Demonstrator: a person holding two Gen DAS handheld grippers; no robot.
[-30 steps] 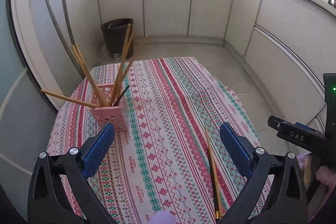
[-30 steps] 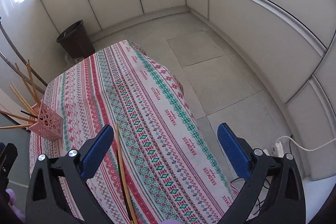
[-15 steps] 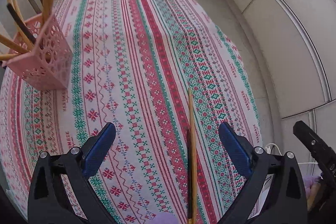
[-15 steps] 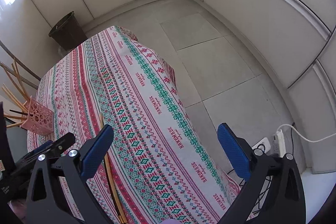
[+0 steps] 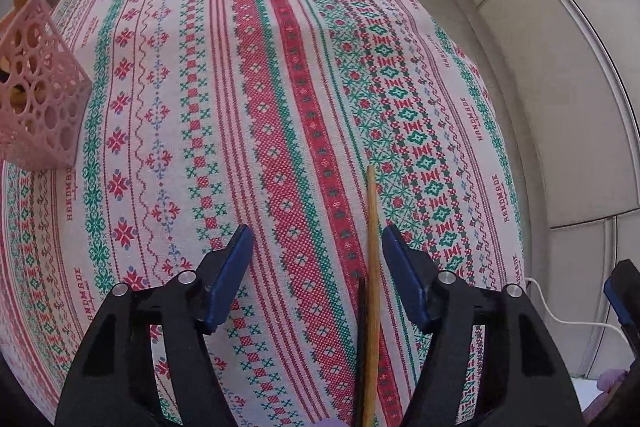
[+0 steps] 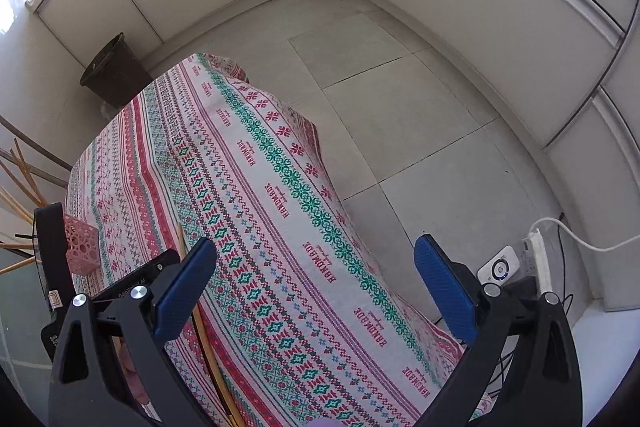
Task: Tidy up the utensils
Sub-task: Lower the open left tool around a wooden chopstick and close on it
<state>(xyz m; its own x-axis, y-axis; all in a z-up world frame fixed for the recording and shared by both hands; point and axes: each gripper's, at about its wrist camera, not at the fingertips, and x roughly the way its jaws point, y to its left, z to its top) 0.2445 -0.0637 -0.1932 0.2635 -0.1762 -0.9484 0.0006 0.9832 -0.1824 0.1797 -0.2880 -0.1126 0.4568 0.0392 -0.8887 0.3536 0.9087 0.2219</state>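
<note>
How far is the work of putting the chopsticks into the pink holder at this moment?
Done: several wooden chopsticks already stand in the pink perforated holder. In hand: nothing yet; the left gripper is open around a light wooden chopstick and a dark chopstick lying on the patterned tablecloth. Left: grasp both and put them in. The right gripper is open, idle.

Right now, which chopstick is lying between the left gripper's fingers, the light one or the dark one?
Both do, but the light wooden chopstick reaches farther forward, its tip beyond the left gripper. The dark chopstick beside it stops short.

Woven cloth tablecloth (image 5: 280,87), wooden chopstick (image 5: 372,247), perforated plastic holder (image 5: 36,99).
</note>
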